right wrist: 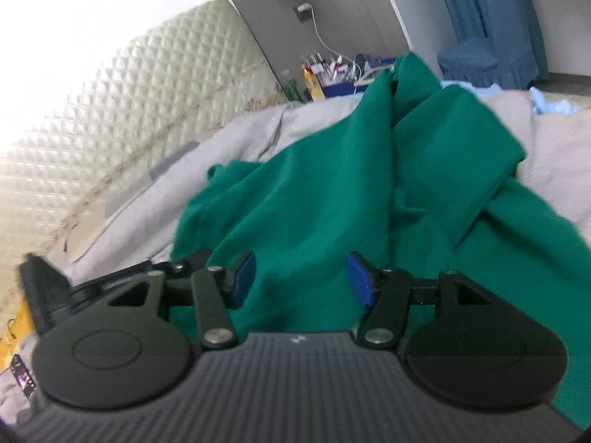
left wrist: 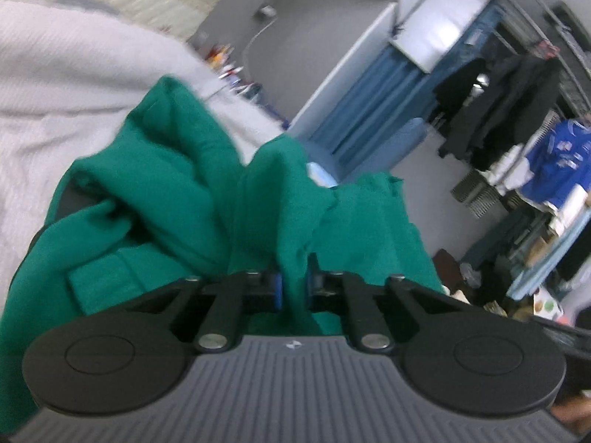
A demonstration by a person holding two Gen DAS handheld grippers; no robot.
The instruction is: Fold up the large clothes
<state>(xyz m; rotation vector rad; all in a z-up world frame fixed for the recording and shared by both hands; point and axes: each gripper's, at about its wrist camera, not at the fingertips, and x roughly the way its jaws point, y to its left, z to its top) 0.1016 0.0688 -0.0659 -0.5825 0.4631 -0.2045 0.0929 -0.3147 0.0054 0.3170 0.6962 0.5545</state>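
We see the left tool (left wrist: 294,280) closed on a fold of the green garment (left wrist: 184,199), its two blue pads pinching the cloth between them. From that pinch the garment bunches forward in thick folds and spreads to both sides of the tool, lying on the pale bed cover (left wrist: 55,92). The picture is blurred, so we cannot tell which part of the garment is held.

Our right tool (right wrist: 301,280) stands open, its blue pads (right wrist: 244,277) well apart. The green garment (right wrist: 314,192) fills the gap between them, but the pads do not press on it. Ahead of this tool the garment rises in a crumpled ridge with a flat folded band to the right, and it rests on the grey bed cover (right wrist: 147,199).

Beyond the bed in the right view stands a quilted headboard (right wrist: 92,118), and near the wall a cluster of small bottles and boxes (right wrist: 325,74). A blue curtain (left wrist: 354,110) hangs in the left view, with dark clothes (left wrist: 491,110) on a rack beside it.
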